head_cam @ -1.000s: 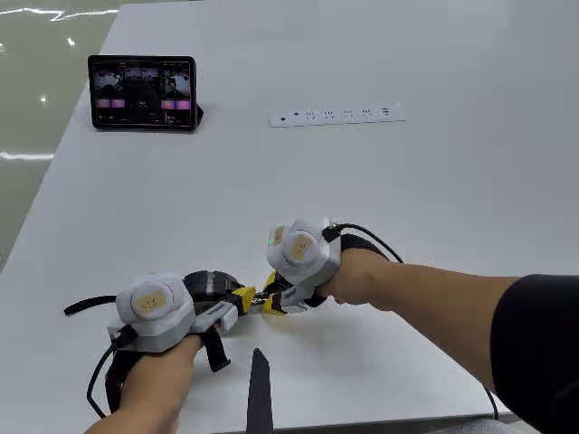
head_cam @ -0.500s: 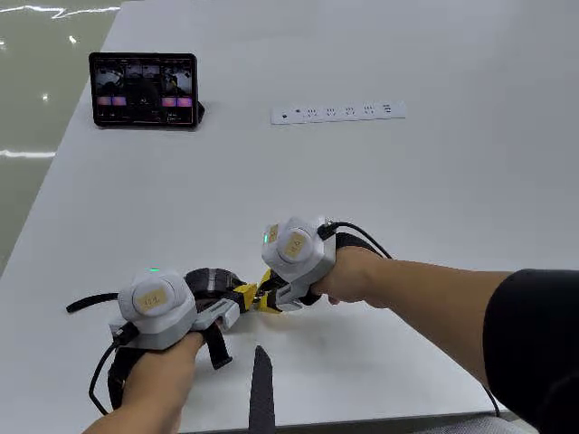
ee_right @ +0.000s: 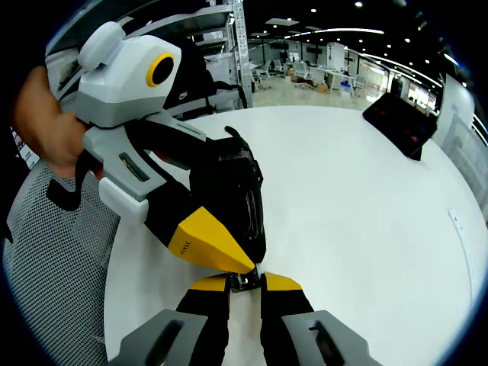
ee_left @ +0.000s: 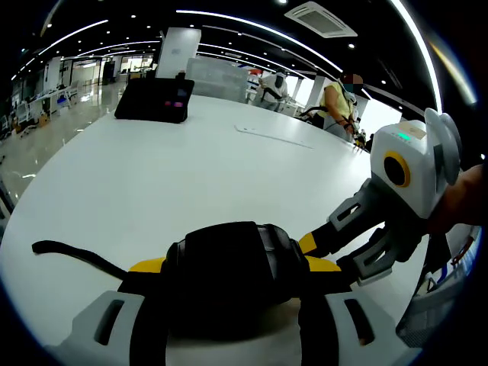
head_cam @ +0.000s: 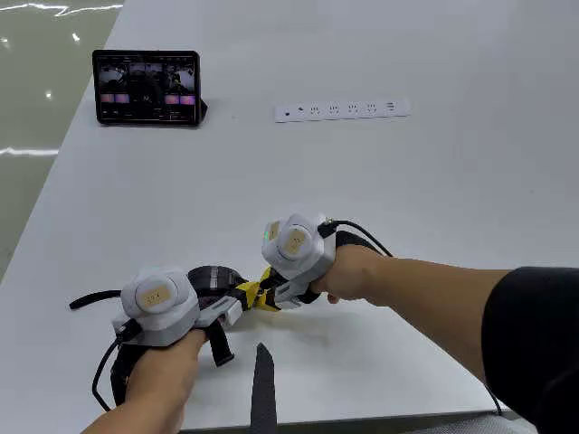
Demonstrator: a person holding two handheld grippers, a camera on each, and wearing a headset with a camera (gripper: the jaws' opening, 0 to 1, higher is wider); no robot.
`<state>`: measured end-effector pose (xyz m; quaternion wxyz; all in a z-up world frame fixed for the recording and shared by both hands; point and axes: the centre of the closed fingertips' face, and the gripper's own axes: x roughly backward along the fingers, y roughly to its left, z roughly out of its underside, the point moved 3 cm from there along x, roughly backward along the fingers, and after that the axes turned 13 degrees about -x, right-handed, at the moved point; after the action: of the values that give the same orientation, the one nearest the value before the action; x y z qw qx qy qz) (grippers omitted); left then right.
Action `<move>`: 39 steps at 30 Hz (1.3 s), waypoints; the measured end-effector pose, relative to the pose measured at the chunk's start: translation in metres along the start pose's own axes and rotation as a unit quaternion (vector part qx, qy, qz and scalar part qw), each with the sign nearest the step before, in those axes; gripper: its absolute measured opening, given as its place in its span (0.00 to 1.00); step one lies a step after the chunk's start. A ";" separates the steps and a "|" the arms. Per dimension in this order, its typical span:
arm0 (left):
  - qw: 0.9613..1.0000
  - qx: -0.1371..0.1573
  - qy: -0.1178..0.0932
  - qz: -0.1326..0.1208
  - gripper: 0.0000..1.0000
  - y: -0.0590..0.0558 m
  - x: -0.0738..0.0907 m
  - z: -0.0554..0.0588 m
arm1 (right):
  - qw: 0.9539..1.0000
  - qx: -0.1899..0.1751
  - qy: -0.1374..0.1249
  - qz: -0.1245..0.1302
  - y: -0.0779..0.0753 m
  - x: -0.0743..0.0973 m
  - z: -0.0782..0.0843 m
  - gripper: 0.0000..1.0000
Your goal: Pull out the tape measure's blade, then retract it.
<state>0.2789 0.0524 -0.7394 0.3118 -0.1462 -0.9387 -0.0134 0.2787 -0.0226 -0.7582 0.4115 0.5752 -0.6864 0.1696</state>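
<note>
The black tape measure [head_cam: 213, 279] rests on the white table [head_cam: 380, 181] near its front edge, and its black strap [head_cam: 90, 298] trails off to the left. My left gripper [head_cam: 237, 303] is shut on its body, which bulges between the yellow-tipped jaws [ee_left: 229, 274]. From the right, my right gripper [head_cam: 263, 297] meets it tip to tip. In the right gripper view this gripper [ee_right: 245, 284] is shut on the small metal hook of the blade [ee_right: 245, 283], right at the mouth of the tape measure [ee_right: 232, 187]. Almost no blade shows outside the case.
A tablet [head_cam: 147, 87] stands at the far left of the table and a white power strip [head_cam: 342, 109] lies at the far middle. The table's left edge drops to a glossy floor [head_cam: 27, 108]. A narrow dark object [head_cam: 261, 389] sticks up at the front edge.
My right gripper has drawn slightly left, closer to the tape measure and the left gripper. The head view has shifted a little too.
</note>
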 end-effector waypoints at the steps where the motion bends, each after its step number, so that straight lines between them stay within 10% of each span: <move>1: 1.000 -0.001 0.001 -0.001 0.65 0.000 0.000 0.000 | 1.000 -0.003 -0.001 0.001 0.000 0.000 0.000 0.12; 22: 1.000 -0.026 0.008 -0.006 0.65 0.000 0.005 -0.013 | 1.000 0.012 0.011 0.017 -0.003 0.016 0.009 0.19; 39: 0.999 -0.029 -0.001 0.024 0.83 0.004 0.017 -0.014 | 0.997 -0.050 -0.023 0.052 -0.005 0.059 0.028 0.35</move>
<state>0.2747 0.0592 -0.7184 0.3071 -0.1775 -0.9344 -0.0336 0.2733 -0.0828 -0.7315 0.4145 0.5212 -0.7321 0.1435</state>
